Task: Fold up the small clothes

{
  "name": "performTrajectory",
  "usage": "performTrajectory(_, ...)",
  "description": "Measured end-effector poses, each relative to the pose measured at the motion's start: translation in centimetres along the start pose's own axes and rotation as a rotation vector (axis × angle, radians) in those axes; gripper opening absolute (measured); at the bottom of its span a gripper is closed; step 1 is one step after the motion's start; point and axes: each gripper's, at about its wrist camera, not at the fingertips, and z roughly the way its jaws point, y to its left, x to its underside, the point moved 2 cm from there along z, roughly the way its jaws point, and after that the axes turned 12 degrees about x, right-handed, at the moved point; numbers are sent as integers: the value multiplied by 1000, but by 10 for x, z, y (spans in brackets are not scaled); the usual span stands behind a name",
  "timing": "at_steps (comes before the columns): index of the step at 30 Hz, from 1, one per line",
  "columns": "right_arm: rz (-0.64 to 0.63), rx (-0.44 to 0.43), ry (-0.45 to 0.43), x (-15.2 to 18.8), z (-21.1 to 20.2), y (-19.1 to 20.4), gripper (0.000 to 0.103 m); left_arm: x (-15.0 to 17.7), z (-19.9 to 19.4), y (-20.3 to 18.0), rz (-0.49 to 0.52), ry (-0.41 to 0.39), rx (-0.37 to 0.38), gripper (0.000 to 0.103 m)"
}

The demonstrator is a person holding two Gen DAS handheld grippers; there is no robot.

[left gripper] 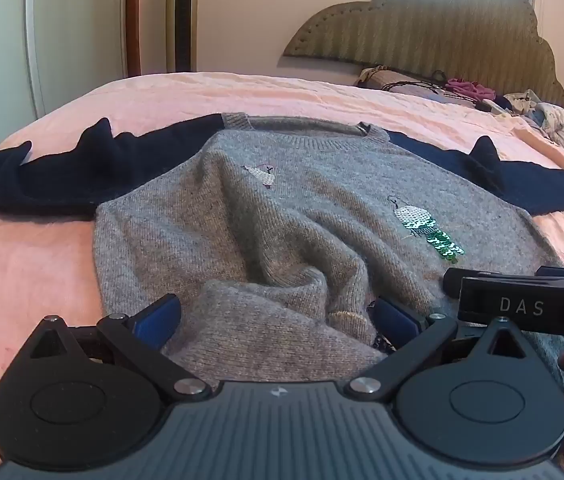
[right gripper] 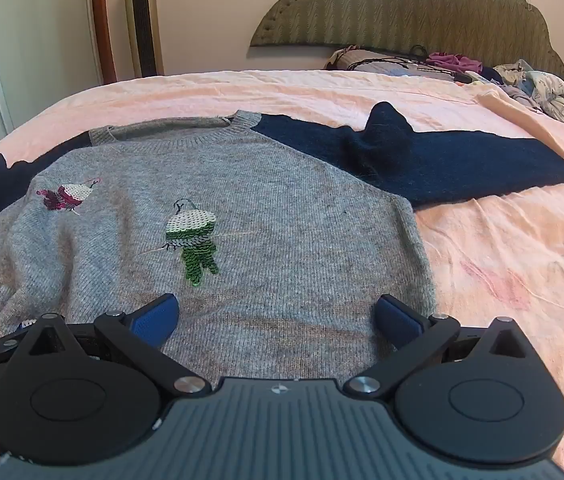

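Left wrist view is showing the left gripper (left gripper: 276, 314) spread wide around a bunched hem of the sweater (left gripper: 282, 216). Beside it, the right gripper (right gripper: 276, 314) is also gaping, its fingers lying over the flat hem on the bed (right gripper: 502, 248).

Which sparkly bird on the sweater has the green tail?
The bigger sequin bird, nearer the right gripper, has the green tail. The other bird, further left and closer to the collar, is white with dark red instead.
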Motion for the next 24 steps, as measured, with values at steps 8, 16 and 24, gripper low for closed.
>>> performTrajectory(8, 0, 0, 1, 0, 0, 0, 103, 0, 0, 0, 9, 5, -2, 103)
performTrajectory(16, -1, 1, 1, 0, 0, 0, 103, 0, 1, -1, 14, 8, -4, 103)
performTrajectory(24, -1, 1, 1, 1, 0, 0, 103, 0, 1, -1, 15, 7, -5, 103)
